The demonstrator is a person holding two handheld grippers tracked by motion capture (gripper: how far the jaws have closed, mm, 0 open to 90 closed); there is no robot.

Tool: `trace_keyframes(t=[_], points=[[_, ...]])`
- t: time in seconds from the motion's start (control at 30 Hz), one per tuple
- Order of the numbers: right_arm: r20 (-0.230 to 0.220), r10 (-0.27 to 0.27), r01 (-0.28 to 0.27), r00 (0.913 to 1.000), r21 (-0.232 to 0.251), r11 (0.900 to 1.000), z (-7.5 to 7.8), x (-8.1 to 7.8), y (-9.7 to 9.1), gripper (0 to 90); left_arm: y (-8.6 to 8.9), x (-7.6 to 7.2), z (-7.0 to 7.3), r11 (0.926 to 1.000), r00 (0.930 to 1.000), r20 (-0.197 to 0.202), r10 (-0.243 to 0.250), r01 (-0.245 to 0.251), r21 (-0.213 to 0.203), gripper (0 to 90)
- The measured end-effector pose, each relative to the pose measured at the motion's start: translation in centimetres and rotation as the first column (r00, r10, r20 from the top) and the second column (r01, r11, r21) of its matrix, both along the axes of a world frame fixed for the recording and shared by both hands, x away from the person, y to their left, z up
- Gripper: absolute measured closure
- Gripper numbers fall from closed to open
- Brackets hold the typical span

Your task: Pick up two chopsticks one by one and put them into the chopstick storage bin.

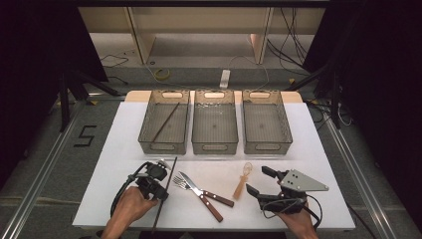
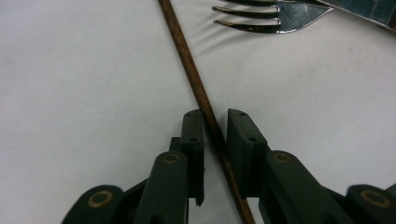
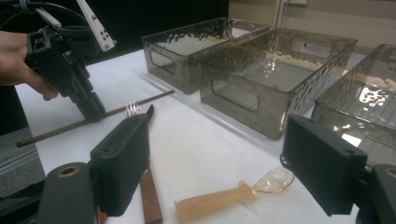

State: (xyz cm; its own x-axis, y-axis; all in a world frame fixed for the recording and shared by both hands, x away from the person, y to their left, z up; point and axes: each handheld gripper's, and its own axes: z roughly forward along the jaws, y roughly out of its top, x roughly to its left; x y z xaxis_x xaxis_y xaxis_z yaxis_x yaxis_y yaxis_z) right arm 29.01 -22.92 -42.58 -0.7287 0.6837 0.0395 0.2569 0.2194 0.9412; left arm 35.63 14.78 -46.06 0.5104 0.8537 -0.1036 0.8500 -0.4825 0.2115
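A dark wooden chopstick (image 1: 173,167) (image 2: 187,70) lies on the white table, running from near to far at the front left. My left gripper (image 1: 161,195) (image 2: 215,114) (image 3: 95,112) points down with its jaws on either side of the stick. One pad touches it and a narrow gap shows at the other, so it is open. My right gripper (image 1: 256,179) (image 3: 217,126) rests wide open at the front right, with nothing held. Just ahead of its jaws lies a small amber plastic spoon (image 1: 244,179) (image 3: 219,198).
A fork (image 1: 186,184) (image 2: 261,18) and a knife (image 1: 199,191), both with wooden handles, lie crossed between the grippers. Three translucent grey bins (image 1: 164,144) (image 1: 215,147) (image 1: 267,146) stand side by side at the back. The left bin holds a second chopstick (image 1: 165,122).
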Motion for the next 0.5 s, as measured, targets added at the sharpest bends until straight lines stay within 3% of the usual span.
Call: trace_keyframes(t=[0.17, 0.5], points=[[-0.002, 0.000, 0.000, 1.0000, -0.002, 1.0000, 0.00, 0.01, 0.01, 23.9, -0.15, -0.01, 0.03, 1.0000, 1.0000, 0.010, 0.000, 0.000, 0.010, 84.1], [-0.002, 0.000, 0.000, 1.0000, -0.004, 1.0000, 0.03, 0.01, 0.00, 23.9, -0.13, 0.08, -0.01, 0.9999, 0.9999, 0.011, 0.013, -0.013, 0.004, 84.4]])
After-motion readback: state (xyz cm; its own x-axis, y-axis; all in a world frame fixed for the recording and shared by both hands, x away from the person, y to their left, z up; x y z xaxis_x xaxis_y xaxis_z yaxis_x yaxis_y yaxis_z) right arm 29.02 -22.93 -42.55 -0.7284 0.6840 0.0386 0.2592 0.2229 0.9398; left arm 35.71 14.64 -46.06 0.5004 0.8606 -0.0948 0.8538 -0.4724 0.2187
